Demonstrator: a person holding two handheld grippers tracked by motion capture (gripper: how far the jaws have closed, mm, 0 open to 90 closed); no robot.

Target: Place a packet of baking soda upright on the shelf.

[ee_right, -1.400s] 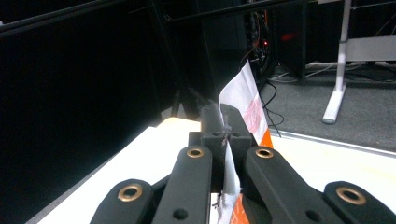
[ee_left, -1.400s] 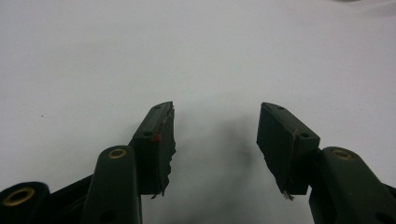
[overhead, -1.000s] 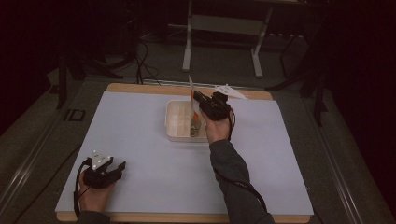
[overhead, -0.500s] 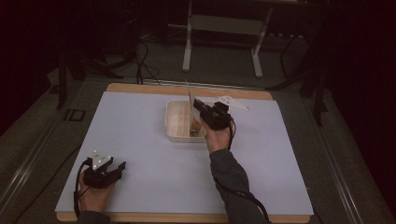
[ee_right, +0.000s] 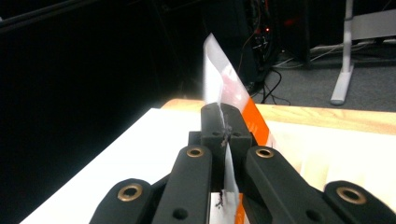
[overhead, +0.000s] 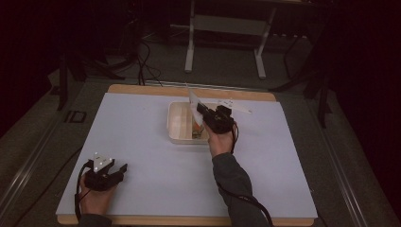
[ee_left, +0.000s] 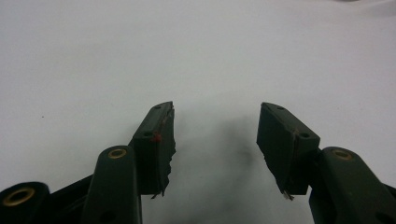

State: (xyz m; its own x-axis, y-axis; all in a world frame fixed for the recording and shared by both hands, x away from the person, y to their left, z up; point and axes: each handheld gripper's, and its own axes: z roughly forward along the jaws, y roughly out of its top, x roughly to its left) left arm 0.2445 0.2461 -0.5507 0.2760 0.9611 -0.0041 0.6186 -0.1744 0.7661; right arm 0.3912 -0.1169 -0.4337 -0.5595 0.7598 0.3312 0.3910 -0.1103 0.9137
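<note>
While the right hand-held gripper [overhead: 201,112] hangs over the near right part of the tray [overhead: 177,124], its jaws are clenched on a thin packet [ee_right: 225,88], white and translucent above, orange lower down. Seen in the right gripper view, the packet passes edge-on between the two pressed pads and rises past their tips, leaning slightly away from the gripper; its lower edge hangs below the pads. Seen in the high view, the packet [overhead: 194,100] stands above the tray, its upper end pointing toward the far edge of the worktop [overhead: 142,142]. Inside the tray, just below the right gripper, lies a small orange and green item [overhead: 198,134], too small to identify. A flat white piece [overhead: 234,106] lies just beyond the gripper, beside the tray's far right corner. The left hand-held gripper [overhead: 124,168] rests low over the near left part of the worktop, well apart from the tray. Its jaws stand released, with bare worktop [ee_left: 210,56] between the two pads [ee_left: 161,135].
</note>
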